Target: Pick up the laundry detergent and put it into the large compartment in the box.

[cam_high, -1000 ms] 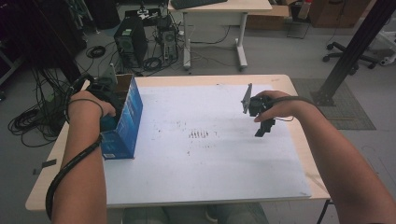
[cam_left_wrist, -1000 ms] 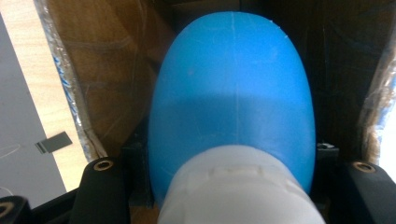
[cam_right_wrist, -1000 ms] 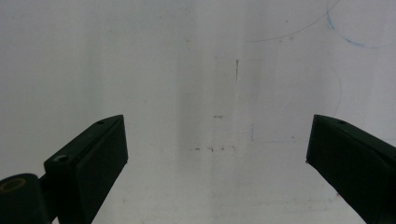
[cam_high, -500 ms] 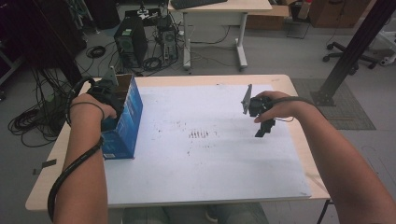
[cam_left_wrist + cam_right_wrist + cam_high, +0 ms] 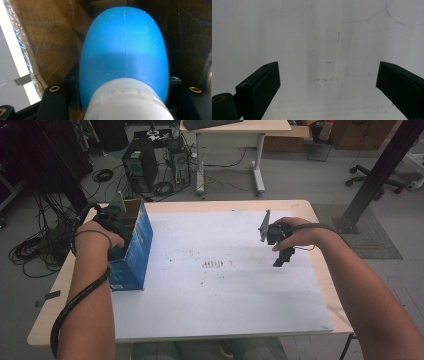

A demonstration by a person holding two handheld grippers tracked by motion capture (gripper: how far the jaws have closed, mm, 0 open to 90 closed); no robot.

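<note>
the worktop [image 5: 210, 320], covered by a white sheet with faint marks near its middle, is the biggest thing here. at its left edge stands an open blue box [image 5: 135, 255], upright, brown cardboard on the inside. the left tongs [image 5: 116, 217] reach down into the box from above, the hand over its top. in the left gripper view a blue bottle [image 5: 123, 50] with a white cap [image 5: 128, 101] sits right between the jaws inside the box, and the jaws look closed against its sides, though their tips are hidden behind it. the right tongs [image 5: 277, 240] hover over the right half of the sheet, well apart from the box, spread wide and holding nothing; their own view [image 5: 327, 82] looks at bare sheet between the jaws. as a judgement: the bottle is gripped but not yet out of the box, so the lift out and any setting down on the worktop are left to do, and the right tongs have no part yet.
</note>
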